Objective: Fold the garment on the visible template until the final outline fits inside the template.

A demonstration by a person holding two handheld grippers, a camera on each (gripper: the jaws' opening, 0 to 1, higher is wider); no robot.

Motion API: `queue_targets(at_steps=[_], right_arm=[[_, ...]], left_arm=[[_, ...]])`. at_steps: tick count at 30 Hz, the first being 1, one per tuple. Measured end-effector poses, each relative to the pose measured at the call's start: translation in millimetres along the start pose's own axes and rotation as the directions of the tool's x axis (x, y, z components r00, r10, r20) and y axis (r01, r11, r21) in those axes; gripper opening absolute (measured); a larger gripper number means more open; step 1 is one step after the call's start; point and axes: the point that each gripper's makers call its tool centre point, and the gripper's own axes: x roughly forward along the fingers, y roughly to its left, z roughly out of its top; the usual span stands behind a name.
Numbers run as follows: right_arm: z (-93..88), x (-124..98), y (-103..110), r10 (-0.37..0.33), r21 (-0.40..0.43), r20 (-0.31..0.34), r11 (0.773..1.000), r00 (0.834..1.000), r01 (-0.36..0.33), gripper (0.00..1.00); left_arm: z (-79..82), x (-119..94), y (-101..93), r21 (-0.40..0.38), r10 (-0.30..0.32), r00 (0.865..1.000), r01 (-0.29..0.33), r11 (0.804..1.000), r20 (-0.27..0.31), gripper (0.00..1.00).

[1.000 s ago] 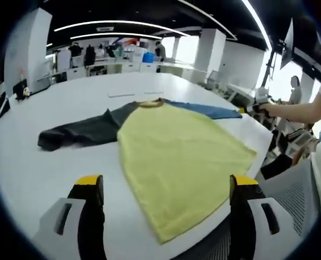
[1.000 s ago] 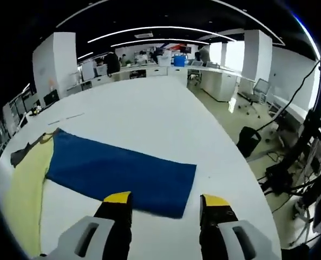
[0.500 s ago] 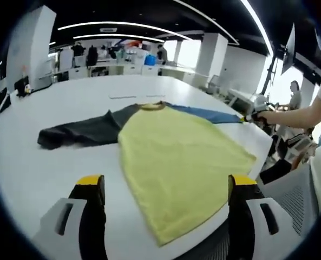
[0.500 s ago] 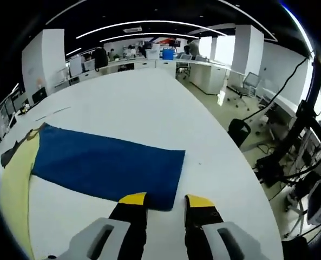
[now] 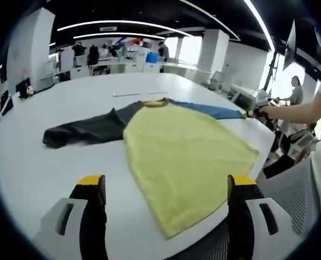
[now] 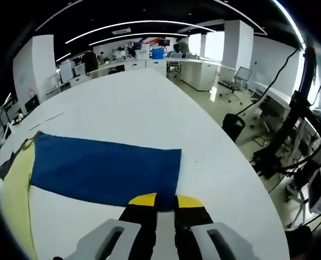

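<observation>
The garment lies flat on the white table (image 5: 52,162): a yellow body (image 5: 182,146), a dark grey sleeve (image 5: 90,129) to the left and a blue sleeve (image 5: 209,110) to the right. My left gripper (image 5: 165,181) hangs open just above the yellow hem at the near table edge, holding nothing. In the right gripper view the blue sleeve (image 6: 100,170) is spread out, and my right gripper (image 6: 165,201) is shut on the near edge of its cuff. The same right gripper (image 5: 253,112) is seen in a person's hand at the sleeve's end.
Thin pale marks (image 5: 138,93) lie on the table beyond the collar. The table's rounded edge (image 6: 241,189) runs close to the cuff, with chairs and cables on the floor past it. Desks and people stand far behind. A person (image 5: 295,89) stands at the right.
The right gripper's jaws have closed from wide apart onto the blue sleeve's cuff edge. The left gripper stays open; its view has barely shifted.
</observation>
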Motion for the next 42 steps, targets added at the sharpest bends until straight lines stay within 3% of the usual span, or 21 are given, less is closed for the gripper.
queue_targets(at_steps=[5,15,22,31,42], right_arm=[[1.1,0,5,0.019,0.001,0.006,1.0,1.0,-0.019,0.0],[2.8,-2,7,0.024,-0.023,0.001,0.999,1.0,-0.024,0.0],[15.6,-8,10,0.035,-0.033,0.038,0.999,0.999,-0.033,0.0],[35.2,-16,33,0.099,-0.102,0.077,0.991,0.992,-0.091,0.0],[60.2,-24,74,0.201,-0.151,0.123,0.972,0.972,-0.182,0.0]], left_arm=[[0.9,-1,1.7,0.002,0.013,1.0,-0.013,1.0,0.007,0.92],[-1.9,0,2.5,-0.001,0.017,1.0,-0.017,1.0,-0.003,0.96],[-0.2,1,1.4,-0.014,0.012,1.0,-0.012,1.0,0.013,0.99],[-0.6,2,-7.1,-0.031,-0.01,1.0,0.01,0.999,0.008,0.98],[4.6,1,-11.4,-0.032,-0.026,1.0,0.027,0.999,0.011,0.95]])
